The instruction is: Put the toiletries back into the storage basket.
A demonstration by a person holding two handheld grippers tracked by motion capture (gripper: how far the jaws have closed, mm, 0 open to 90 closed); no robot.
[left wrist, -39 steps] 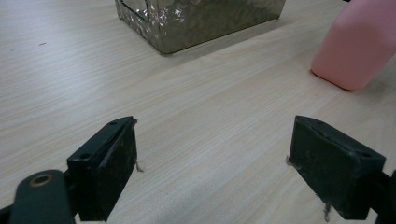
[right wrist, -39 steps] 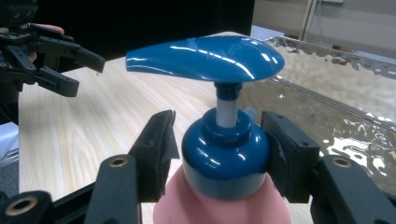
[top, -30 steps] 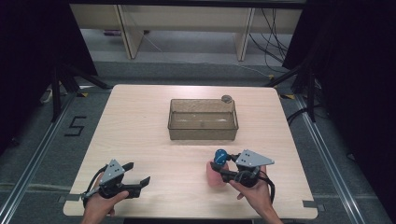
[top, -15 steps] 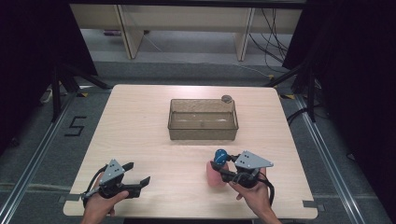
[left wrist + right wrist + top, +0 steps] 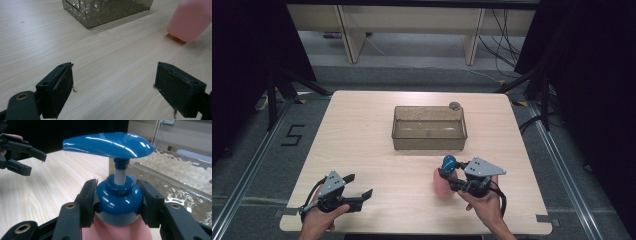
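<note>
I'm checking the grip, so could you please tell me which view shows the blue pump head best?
The right gripper view: the blue pump head is close, with the right tongs clamped on its collar. The high view shows it small. The left gripper view shows the pink bottle body.

A pump bottle [image 5: 444, 179] stands between the right gripper [image 5: 451, 176] jaws, a clear bin [image 5: 429, 128] beyond it on the table [image 5: 362, 145]. The left gripper [image 5: 360, 194] rests well left of the bottle.
</note>
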